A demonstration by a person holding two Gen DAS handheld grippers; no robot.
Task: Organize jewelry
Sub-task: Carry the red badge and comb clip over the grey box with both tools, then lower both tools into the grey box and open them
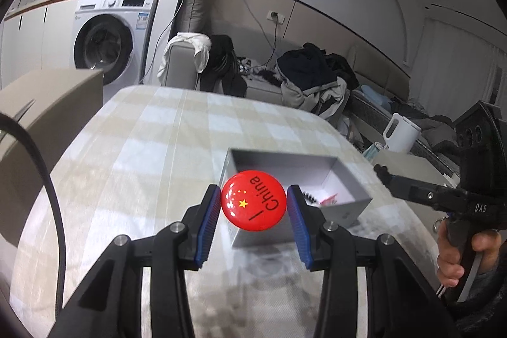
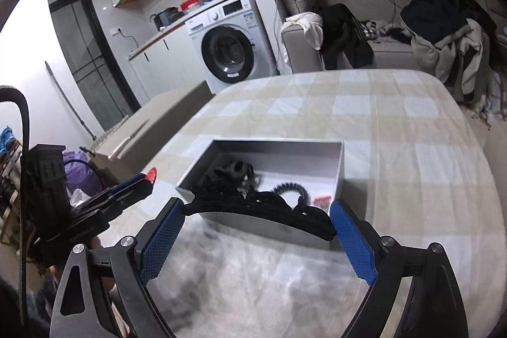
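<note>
In the left wrist view my left gripper (image 1: pixel 253 192) is shut on a round red badge (image 1: pixel 253 201) printed with yellow stars and "I China", held by its edges above the near wall of an open grey box (image 1: pixel 345 208). In the right wrist view my right gripper (image 2: pixel 256 205), its jaws wide, is shut on the two ends of a curved black headband (image 2: pixel 259 213), just in front of the grey box (image 2: pixel 339 176). Inside lie black hair pieces, a coiled tie (image 2: pixel 290 188) and a small red-and-white item (image 2: pixel 321 199). The left gripper (image 2: pixel 149 179) with the badge's edge (image 2: pixel 153 174) shows at the left.
The box stands on a table with a checked cloth (image 2: pixel 396 122); a grey fuzzy mat (image 2: pixel 253 281) lies near its front. A beige cabinet (image 1: pixel 47 103) is at the left. A hand (image 1: pixel 456 258) holds the right gripper (image 1: pixel 385 175). Beyond are a sofa with clothes (image 1: pixel 310 75), a washing machine (image 1: pixel 104 46) and a white kettle (image 1: pixel 401 133).
</note>
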